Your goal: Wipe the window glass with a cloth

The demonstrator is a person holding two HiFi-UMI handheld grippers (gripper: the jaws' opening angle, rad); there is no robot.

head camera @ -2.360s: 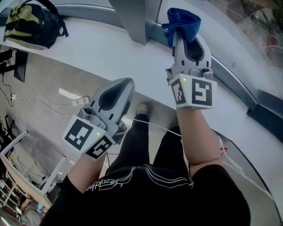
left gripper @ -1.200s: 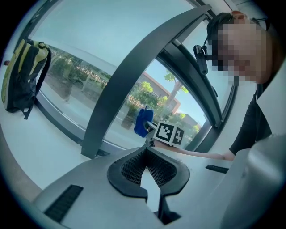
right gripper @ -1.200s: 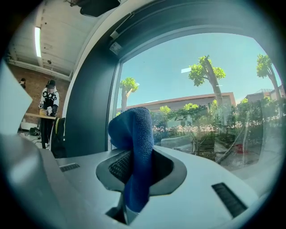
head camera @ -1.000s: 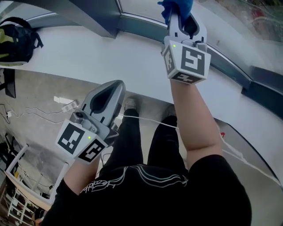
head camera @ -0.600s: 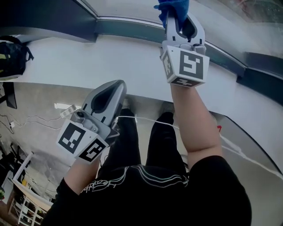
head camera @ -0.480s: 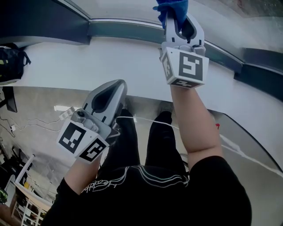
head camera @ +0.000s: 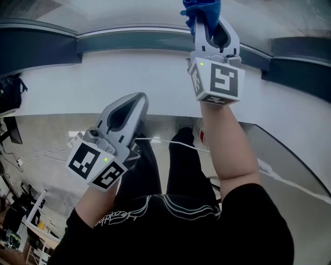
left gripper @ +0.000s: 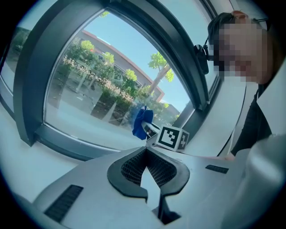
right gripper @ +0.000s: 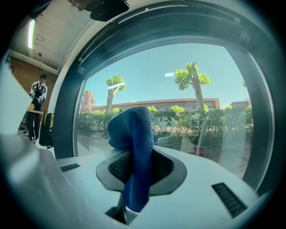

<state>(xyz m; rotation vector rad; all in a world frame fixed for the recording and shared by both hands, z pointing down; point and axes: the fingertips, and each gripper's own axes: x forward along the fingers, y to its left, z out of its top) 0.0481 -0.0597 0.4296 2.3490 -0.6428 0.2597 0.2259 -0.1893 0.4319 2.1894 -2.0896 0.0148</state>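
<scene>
We stand at a wide window with a dark frame [right gripper: 73, 103]. Through the window glass [right gripper: 201, 112] we see trees, a long low building and clear blue sky. In the head view a white sill [head camera: 103, 88] crosses the upper half of the frame, and below it lies a grey floor [head camera: 46, 140] with loose cables at the left edge.

At the top centre of the head view, the right gripper [head camera: 206, 20] points up toward the window. Its jaws are clenched on a blue cloth [head camera: 200, 9]. In the right gripper view the cloth [right gripper: 134, 147] runs up between the two dark pads as a folded band. It bulges above them at the middle of the frame, in front of the glass. We cannot tell whether it touches the pane.

In the lower left of the head view, the left gripper [head camera: 132, 103] sits below the sill's edge, well apart from the cloth. In its own view the jaws are closed tip to tip with nothing between them. The cloth and the other gripper's marker cube [left gripper: 173, 137] show just above them, in front of the glass.

Each cube carries black-and-white square markers. A white script print on the person's black shirt [head camera: 155, 207] is too small for us to read.
</scene>
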